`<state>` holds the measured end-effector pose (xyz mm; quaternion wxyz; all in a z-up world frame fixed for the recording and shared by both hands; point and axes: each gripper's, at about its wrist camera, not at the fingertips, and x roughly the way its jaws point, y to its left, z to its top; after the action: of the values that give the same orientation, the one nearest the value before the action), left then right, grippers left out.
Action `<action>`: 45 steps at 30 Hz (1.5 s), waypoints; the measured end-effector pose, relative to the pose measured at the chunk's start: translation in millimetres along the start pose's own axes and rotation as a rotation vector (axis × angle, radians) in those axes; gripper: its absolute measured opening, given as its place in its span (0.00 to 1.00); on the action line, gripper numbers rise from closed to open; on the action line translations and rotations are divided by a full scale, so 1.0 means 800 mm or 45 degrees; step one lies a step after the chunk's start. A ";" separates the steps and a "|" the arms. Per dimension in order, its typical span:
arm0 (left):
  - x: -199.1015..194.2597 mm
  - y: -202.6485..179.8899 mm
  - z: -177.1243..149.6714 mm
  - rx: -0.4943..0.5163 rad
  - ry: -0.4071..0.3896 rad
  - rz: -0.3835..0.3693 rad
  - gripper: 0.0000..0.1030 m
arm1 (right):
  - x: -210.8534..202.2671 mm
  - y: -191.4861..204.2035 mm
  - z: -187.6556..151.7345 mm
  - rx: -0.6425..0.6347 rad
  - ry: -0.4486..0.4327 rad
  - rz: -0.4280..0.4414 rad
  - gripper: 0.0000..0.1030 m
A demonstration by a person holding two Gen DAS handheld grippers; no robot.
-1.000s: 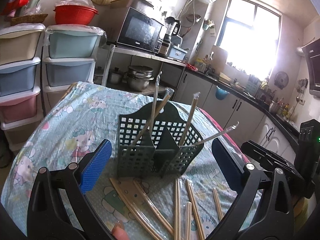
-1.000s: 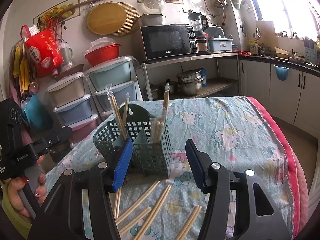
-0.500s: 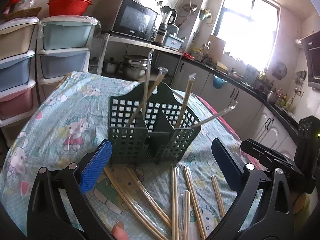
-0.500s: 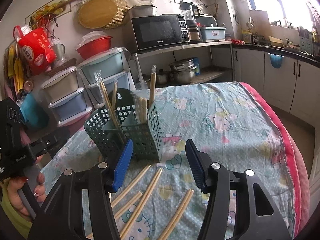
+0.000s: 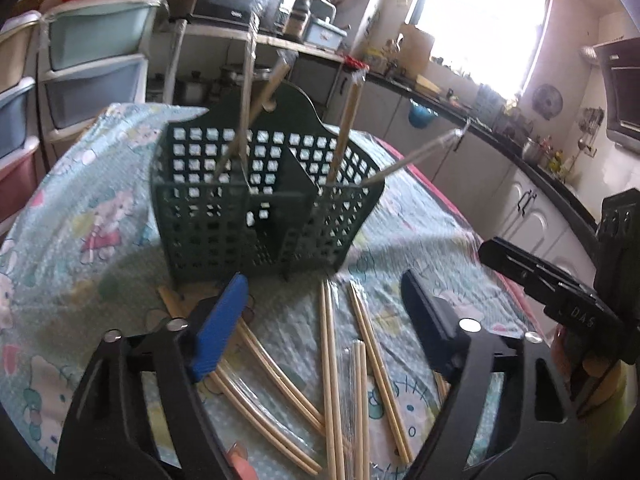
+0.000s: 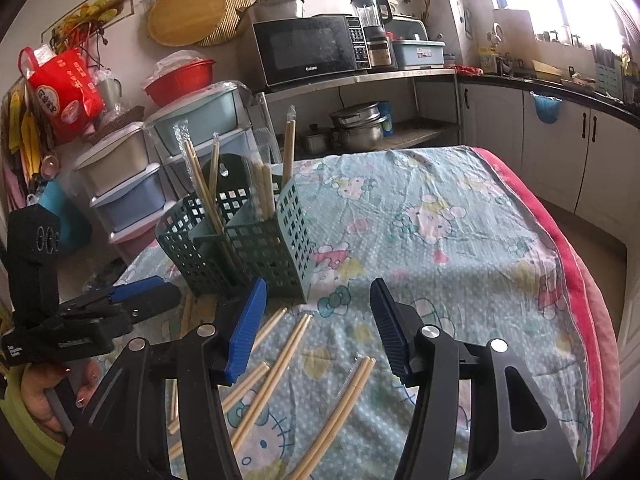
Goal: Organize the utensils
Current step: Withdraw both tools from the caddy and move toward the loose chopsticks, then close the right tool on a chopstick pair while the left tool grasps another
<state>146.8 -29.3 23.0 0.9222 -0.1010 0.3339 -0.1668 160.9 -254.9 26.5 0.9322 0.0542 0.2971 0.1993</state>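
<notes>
Left gripper [image 5: 320,300] closing, empty; right gripper [image 6: 316,308] half-open, empty, over slim bamboo chopsticks [image 6: 276,364] beside perforated plastic caddy [image 5: 256,208].

Microwave [image 6: 310,50] door, bottom edge: "Galanz", small white letters. Right gripper [image 5: 576,316] body, seen from the left wrist camera: raised letters "DAS", blurred. Red bag [image 6: 66,94] on the wall: white printed characters, too small to read. Left gripper [image 6: 70,342] body carries white lettering, not legible.
</notes>
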 end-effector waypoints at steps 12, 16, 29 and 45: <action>0.050 -0.016 -0.012 0.079 0.167 -0.009 0.56 | 0.011 -0.013 -0.016 0.026 0.067 -0.013 0.49; 0.062 -0.020 -0.012 0.105 0.204 0.001 0.55 | 0.016 -0.019 -0.022 0.034 0.092 -0.019 0.49; 0.100 -0.027 -0.002 0.164 0.300 0.013 0.40 | 0.041 -0.029 -0.036 0.062 0.193 -0.030 0.48; 0.141 -0.027 -0.003 0.175 0.395 0.043 0.29 | 0.073 -0.031 -0.057 0.089 0.351 -0.012 0.48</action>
<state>221.7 -91.5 -38.4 0.8670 -0.0053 0.4617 -0.1875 186.7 -254.8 -47.6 0.8811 0.0574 0.4293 0.1900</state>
